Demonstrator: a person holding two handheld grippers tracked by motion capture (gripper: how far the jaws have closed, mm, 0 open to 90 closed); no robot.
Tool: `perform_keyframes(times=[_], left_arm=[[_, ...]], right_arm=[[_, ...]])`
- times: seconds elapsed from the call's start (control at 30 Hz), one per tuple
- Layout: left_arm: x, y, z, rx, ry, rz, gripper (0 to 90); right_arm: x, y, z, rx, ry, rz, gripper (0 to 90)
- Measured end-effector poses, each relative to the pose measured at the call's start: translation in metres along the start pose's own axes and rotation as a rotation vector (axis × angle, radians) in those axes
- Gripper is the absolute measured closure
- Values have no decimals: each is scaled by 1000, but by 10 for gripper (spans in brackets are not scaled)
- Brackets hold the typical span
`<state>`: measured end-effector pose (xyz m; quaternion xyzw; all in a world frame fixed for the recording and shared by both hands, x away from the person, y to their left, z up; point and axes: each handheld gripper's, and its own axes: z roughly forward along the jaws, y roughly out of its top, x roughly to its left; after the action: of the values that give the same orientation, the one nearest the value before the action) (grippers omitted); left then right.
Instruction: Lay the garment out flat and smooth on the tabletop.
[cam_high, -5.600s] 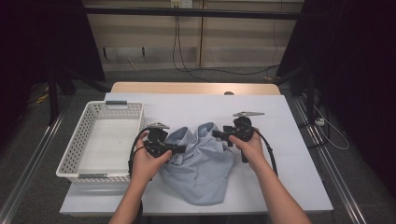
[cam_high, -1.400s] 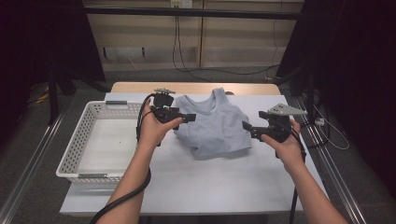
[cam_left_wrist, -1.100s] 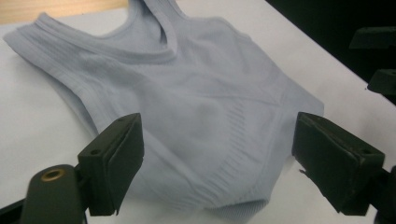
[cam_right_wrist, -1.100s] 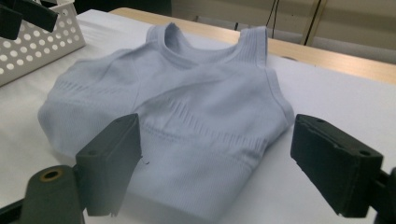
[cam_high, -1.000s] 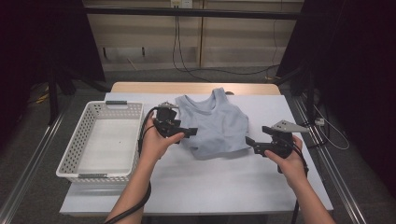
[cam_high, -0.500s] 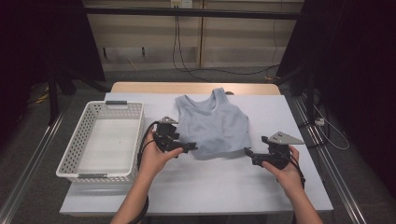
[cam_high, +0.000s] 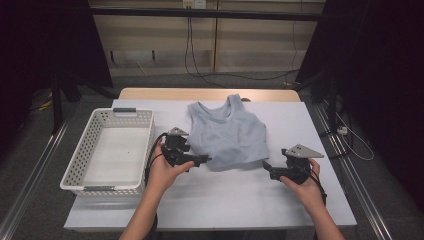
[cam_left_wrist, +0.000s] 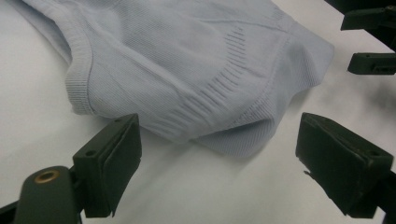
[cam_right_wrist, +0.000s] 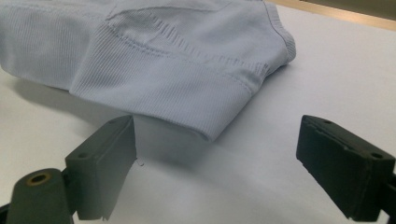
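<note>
White mesh basket (cam_high: 107, 150): on the table (cam_high: 235, 200), left of the work, apart from both grippers. Pale blue tank top (cam_high: 227, 132): flat at table centre, hem nearest the person. Left gripper (cam_high: 202, 160) and right gripper (cam_high: 266, 168): jaws spread, gripping nothing, each just short of a hem corner. Bare tabletop along the near edge.

Table (cam_high: 235, 200) is lit evenly from overhead, room around it nearly black. Soft shadow under the top's (cam_right_wrist: 154, 60) hem, high view a bit soft, black jaws up close slightly blurry, no glare
</note>
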<state>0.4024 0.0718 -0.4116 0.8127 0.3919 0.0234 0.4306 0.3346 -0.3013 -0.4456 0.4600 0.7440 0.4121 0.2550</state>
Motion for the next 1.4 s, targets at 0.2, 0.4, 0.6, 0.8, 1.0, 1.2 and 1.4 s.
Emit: perform_keyframes(times=[0.2, 0.4, 0.6, 0.8, 1.0, 1.2, 1.4], left_arm=[[-1, -2, 4, 16, -8, 7, 139], [-4, -2, 6, 16, -14, 35, 123], [-5, -4, 9, 25, -23, 73, 109], [-6, -6, 10, 37, -18, 84, 105], [-6, -9, 8, 45, -17, 89, 104], [-8, -11, 12, 49, -24, 100, 102], [-9, -13, 17, 65, -26, 103, 102]], right_arm=[[1, 0, 2, 2, -2, -2, 122], [1, -1, 2, 2, -9, 7, 120], [1, -1, 3, 2, -12, 12, 134], [2, -1, 6, 20, -29, -16, 213], [2, -3, 15, 72, -38, -29, 282], [1, -3, 22, 90, -66, -17, 507], [0, 3, 19, 49, -4, 34, 835]])
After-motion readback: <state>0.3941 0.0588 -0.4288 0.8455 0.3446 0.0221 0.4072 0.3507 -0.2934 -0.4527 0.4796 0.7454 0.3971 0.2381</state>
